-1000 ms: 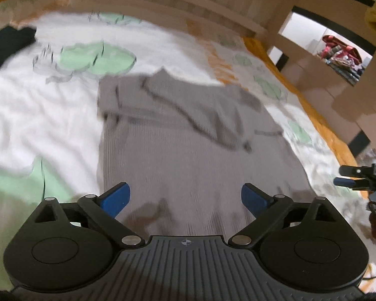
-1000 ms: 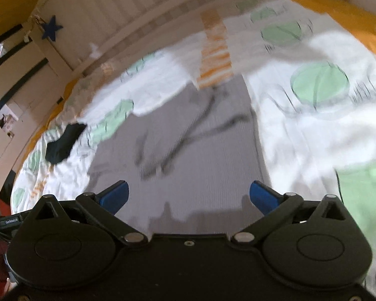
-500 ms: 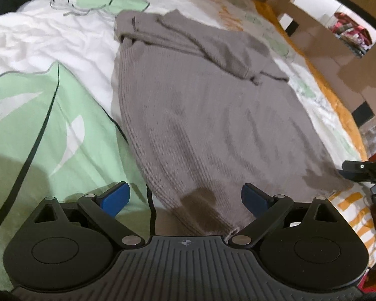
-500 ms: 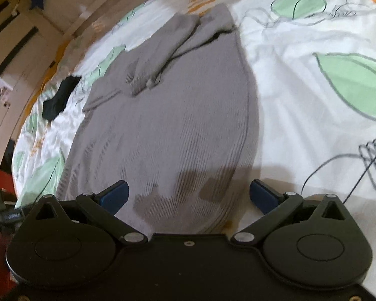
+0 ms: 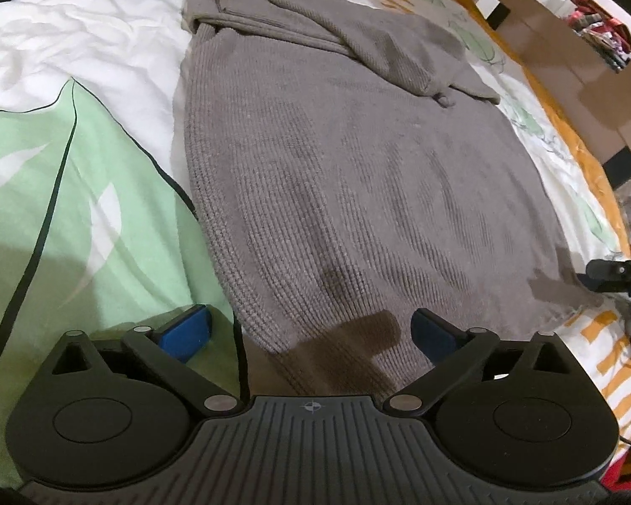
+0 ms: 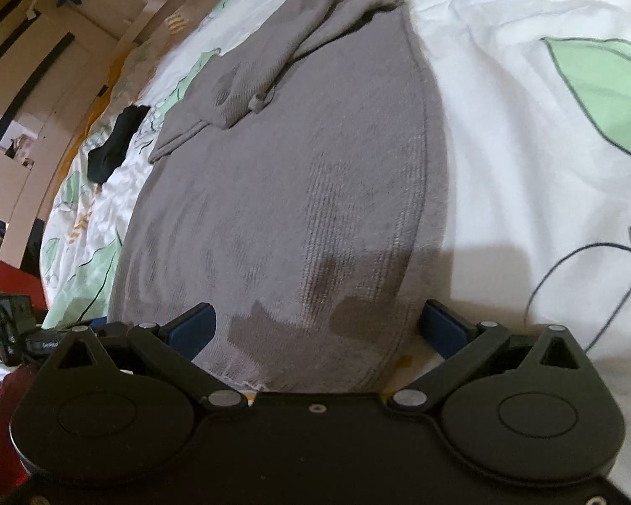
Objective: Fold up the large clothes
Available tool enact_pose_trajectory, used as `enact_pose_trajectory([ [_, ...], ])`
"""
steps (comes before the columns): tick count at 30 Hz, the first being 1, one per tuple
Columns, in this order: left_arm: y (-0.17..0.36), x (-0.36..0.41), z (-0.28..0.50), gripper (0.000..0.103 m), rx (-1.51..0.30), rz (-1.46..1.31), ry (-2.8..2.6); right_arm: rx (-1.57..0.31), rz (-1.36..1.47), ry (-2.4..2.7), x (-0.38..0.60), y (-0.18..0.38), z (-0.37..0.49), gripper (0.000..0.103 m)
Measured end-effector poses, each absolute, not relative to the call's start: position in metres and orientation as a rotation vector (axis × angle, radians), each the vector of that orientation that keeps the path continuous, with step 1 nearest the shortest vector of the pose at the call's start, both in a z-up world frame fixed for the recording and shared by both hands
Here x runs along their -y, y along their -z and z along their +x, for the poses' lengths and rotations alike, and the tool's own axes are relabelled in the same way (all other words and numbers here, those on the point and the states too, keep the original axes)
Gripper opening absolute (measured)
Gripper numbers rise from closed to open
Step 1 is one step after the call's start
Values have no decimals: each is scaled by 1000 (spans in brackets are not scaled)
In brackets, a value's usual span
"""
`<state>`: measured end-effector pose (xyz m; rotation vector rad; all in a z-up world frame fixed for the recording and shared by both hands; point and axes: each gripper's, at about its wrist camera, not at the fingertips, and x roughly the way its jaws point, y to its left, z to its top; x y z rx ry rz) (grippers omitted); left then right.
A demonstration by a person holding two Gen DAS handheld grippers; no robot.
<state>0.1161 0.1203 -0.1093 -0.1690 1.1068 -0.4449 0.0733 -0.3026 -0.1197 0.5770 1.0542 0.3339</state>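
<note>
A large grey knitted sweater (image 5: 357,160) lies flat on the bed, sleeves folded across its far end; it also shows in the right wrist view (image 6: 290,193). My left gripper (image 5: 311,332) is open, low over the sweater's near left hem corner, its blue pads either side of the edge. My right gripper (image 6: 315,328) is open over the near right hem corner. Both are empty.
The bed has a white duvet with green leaf prints (image 5: 63,168) and an orange edge (image 5: 610,349). A black garment (image 6: 113,143) lies at the far side. The other gripper's tip (image 5: 610,271) shows at right. Wooden shelves (image 5: 568,21) stand beyond the bed.
Both grippers have dropped and come closer to the sweater's near hem. They stay open. The sweater has not moved.
</note>
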Motion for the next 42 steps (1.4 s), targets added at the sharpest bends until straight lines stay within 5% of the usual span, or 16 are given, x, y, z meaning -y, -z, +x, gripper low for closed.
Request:
enact_pose_trajectory([
  [9,100,-125,101,95,-1086,-255,507,-1056,608,-382,305,118,70,103],
  [12,97,-128,94,79,-1065,-273,492,-1056,594,-394,303,116,68,103],
  [20,105,-149,95,9,-1091,-429,447,-1058,572,-388,303,113,68,96],
  [22,102,-144,95,8,-1078,-408,455,-1066,554,-354,304,113,66,59],
  [23,99,-142,94,8,-1064,-402,457,-1079,563,-349,305,116,66,16],
  [33,62,-179,86,8,-773,-714,467,-725,893,-467,347,91,48,19],
  [42,22,-173,132,8,-597,-741,498,-526,910,-493,348,62,91,19],
])
